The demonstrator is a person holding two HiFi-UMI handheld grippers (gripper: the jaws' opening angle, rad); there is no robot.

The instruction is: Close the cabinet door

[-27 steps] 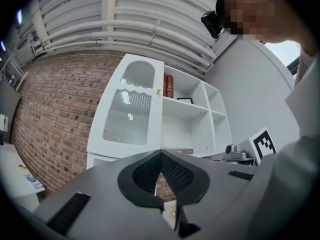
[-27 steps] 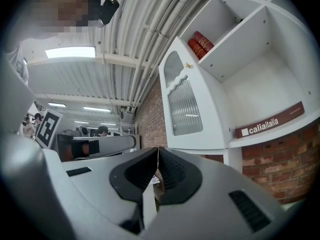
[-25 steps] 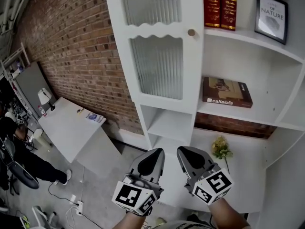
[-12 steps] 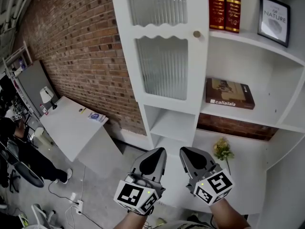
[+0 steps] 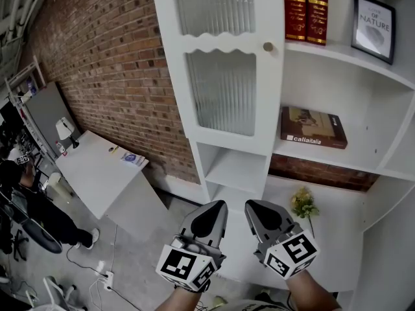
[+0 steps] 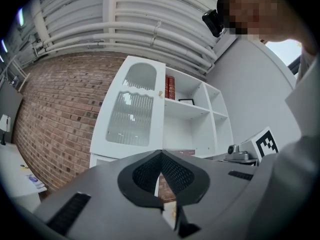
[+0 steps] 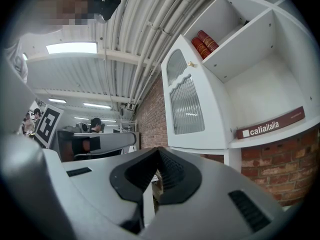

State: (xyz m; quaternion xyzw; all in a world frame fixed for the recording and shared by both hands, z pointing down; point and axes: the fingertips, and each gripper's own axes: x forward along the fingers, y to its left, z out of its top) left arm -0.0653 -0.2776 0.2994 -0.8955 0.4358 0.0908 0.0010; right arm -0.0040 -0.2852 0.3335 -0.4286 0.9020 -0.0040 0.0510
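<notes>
Hovering side by side below the cabinet, the left tongs (image 5: 214,207) and the right tongs (image 5: 251,206) sit just where they were a second ago. Both pairs of jaws are pressed together and hold nothing. The cabinet door (image 5: 224,89) still stands open at the left of the shelves, its knob (image 5: 268,46) on the free edge beside the red books (image 5: 305,5). Only the head view has drifted, so the cabinet now shows slightly further right.
</notes>
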